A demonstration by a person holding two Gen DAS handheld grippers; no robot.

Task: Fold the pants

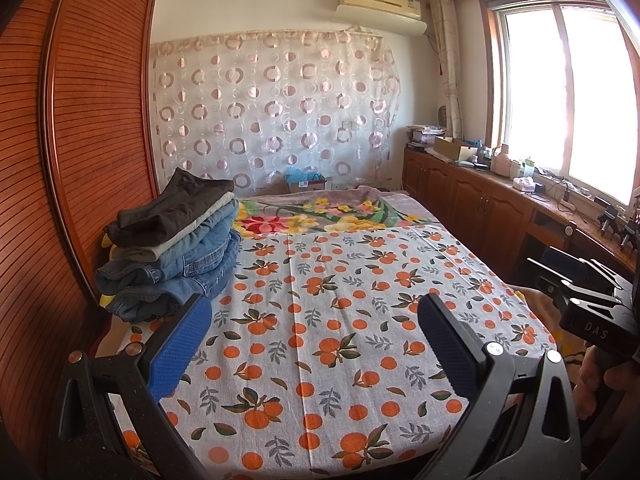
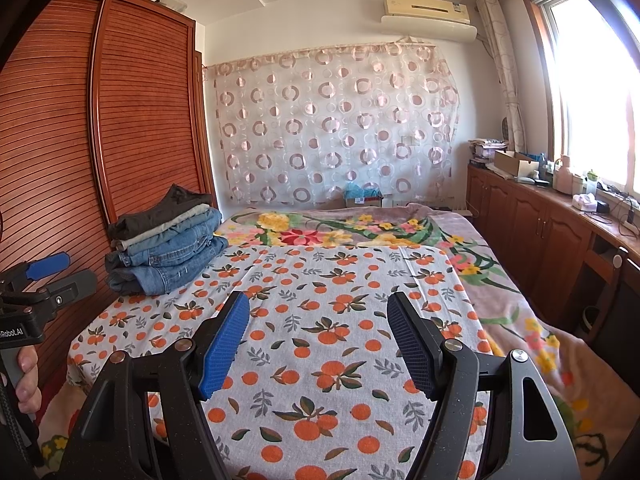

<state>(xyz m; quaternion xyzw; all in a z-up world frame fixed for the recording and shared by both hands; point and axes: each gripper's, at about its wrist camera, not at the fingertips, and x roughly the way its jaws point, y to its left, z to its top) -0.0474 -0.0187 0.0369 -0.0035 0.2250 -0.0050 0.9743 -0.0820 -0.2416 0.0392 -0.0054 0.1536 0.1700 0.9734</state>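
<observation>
1. "DAS": white caps, on black body of right tongs (image 1: 591, 322), seen in left wrist view, at right edge.
2. "nRobot.AI": white lettering, start cut off by frame edge, on black body of left tongs (image 2: 24, 330), seen in right wrist view.
3. Air conditioner (image 2: 428, 10): front marking too small to read. No other legible text.

This is a bedroom in a home. There is a big bed (image 2: 344, 360) with a flowery sheet, a wooden wardrobe (image 2: 120, 120), a curtain (image 2: 336, 128), and a sunny window (image 1: 560, 92).
</observation>
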